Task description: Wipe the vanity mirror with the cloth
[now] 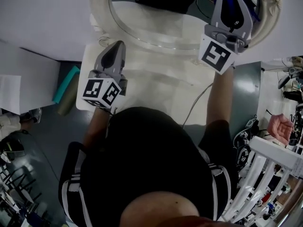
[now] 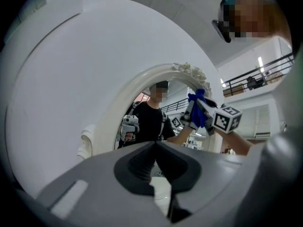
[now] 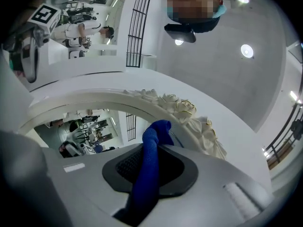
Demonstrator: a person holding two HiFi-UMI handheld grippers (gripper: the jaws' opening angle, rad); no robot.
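The vanity mirror [image 1: 151,27] stands upright at the back of a white desk [image 1: 156,89], against a white wall [image 1: 42,18]. Its oval white frame [image 2: 124,94] carries moulded roses [image 3: 185,108] along the upper edge. A blue cloth [image 3: 150,169] is pressed up near that flowered part of the frame, on the mirror's right side in the head view. The right gripper [image 1: 229,4] has its fingers clamped on the cloth, which runs up between them and sticks out past the tips. The left gripper [image 1: 116,48] is held lower, over the desk near the mirror's lower left edge, its fingers together with nothing between them. The glass reflects the person and both grippers.
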